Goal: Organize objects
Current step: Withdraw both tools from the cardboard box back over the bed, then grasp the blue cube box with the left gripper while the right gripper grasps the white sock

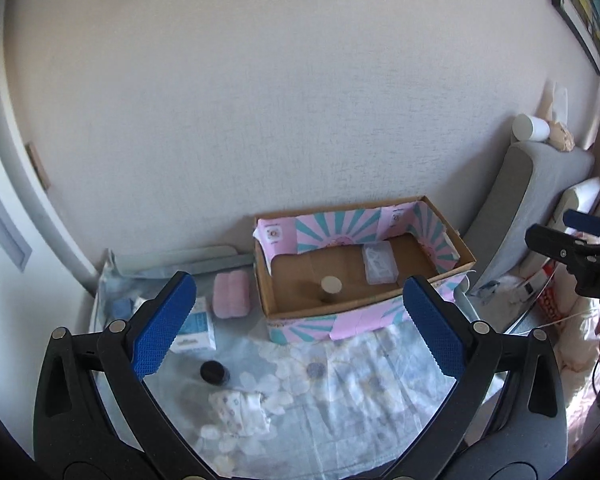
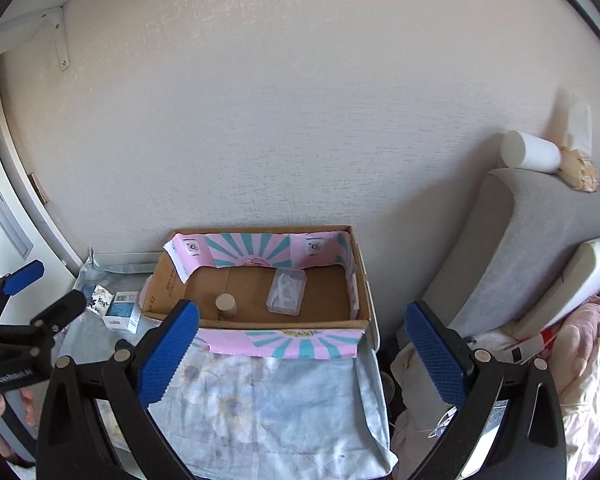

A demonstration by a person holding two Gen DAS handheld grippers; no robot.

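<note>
An open cardboard box [image 1: 456, 258] with pink and teal lining stands at the back of a table covered by a floral cloth [image 1: 340, 384]. Inside it are a beige cylinder [image 1: 331, 289] and a clear plastic case [image 1: 379, 264]. Both show in the right wrist view: cylinder [image 2: 225, 306], case [image 2: 287, 292], box [image 2: 363, 280]. On the cloth to the left lie a pink pouch [image 1: 231, 294], a white and blue carton [image 1: 196, 330], a dark round jar [image 1: 213, 372] and a folded patterned cloth [image 1: 240, 408]. My left gripper [image 1: 296, 328] is open and empty above the cloth. My right gripper [image 2: 302, 354] is open and empty in front of the box.
A grey cushion [image 2: 512, 236] leans against the wall to the right, with a white roll [image 2: 530, 156] on top. Pink and white bedding [image 2: 580, 360] lies at the right. The wall is close behind the box. The table's right edge drops off by the box.
</note>
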